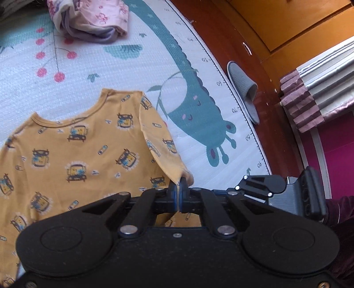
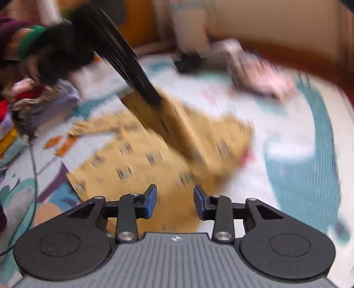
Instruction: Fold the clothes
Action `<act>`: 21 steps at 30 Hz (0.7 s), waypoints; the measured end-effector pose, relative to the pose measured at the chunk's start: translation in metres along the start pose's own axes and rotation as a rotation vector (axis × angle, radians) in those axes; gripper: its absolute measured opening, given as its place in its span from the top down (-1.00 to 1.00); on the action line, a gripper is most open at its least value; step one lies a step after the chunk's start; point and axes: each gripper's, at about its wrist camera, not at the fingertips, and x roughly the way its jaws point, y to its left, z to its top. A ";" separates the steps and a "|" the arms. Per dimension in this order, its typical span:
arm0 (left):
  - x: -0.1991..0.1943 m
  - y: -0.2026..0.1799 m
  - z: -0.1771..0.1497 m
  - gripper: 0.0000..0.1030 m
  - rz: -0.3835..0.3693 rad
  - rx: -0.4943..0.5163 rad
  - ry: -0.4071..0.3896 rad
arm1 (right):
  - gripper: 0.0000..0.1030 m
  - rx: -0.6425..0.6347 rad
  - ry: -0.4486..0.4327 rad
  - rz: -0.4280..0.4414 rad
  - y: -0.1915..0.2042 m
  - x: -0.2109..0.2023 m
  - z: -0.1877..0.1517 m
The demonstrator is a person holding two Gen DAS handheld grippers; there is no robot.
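Note:
A yellow long-sleeved shirt [image 1: 73, 150] with small car prints lies spread on the play mat [image 1: 110, 73], neckline away from me. My left gripper [image 1: 179, 185] is shut on the cuff of the shirt's sleeve [image 1: 154, 133], which rises off the mat towards the jaws. The right wrist view is blurred by motion. In it my right gripper [image 2: 176, 200] stands open just above the shirt [image 2: 137, 164], with nothing between its pads. The left gripper [image 2: 154, 99] shows there as a dark streak with the sleeve hanging from it.
A folded pile of pink and lilac clothes [image 1: 88, 20] lies at the mat's far side. A grey slipper [image 1: 243, 88] rests on the wooden floor by the mat's edge, near a curtain [image 1: 320, 88]. More clothes [image 2: 22, 104] are heaped at the left.

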 end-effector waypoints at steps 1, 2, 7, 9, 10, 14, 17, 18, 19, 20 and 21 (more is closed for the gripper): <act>-0.005 0.003 0.003 1.00 0.010 -0.001 -0.014 | 0.25 0.053 0.043 -0.014 -0.006 0.008 -0.006; -0.009 0.006 0.005 1.00 0.013 -0.006 -0.025 | 0.23 0.090 0.079 -0.019 -0.011 0.015 -0.012; -0.021 0.017 0.009 1.00 0.041 0.001 -0.059 | 0.18 0.140 0.161 -0.048 -0.014 0.033 -0.029; -0.027 0.021 0.007 1.00 0.045 0.003 -0.072 | 0.19 0.126 0.167 -0.041 -0.009 0.033 -0.028; -0.030 0.024 0.006 1.00 0.049 0.006 -0.079 | 0.34 0.123 0.179 -0.033 -0.007 0.033 -0.027; -0.030 0.038 -0.001 1.00 0.065 -0.008 -0.076 | 0.92 0.092 0.209 -0.026 0.002 0.034 -0.027; -0.032 0.045 -0.001 1.00 0.091 0.008 -0.069 | 0.92 0.080 0.177 0.013 0.005 0.028 -0.016; -0.034 0.048 -0.001 1.00 0.096 0.008 -0.075 | 0.92 0.066 0.164 0.016 0.007 0.025 -0.011; -0.037 0.051 0.000 1.00 0.101 0.008 -0.082 | 0.92 0.054 0.154 0.028 0.010 0.023 -0.004; -0.040 0.054 0.002 1.00 0.106 0.005 -0.090 | 0.92 0.043 0.145 0.039 0.013 0.021 0.002; -0.045 0.058 0.003 1.00 0.108 0.005 -0.100 | 0.92 0.027 0.141 0.052 0.017 0.021 0.008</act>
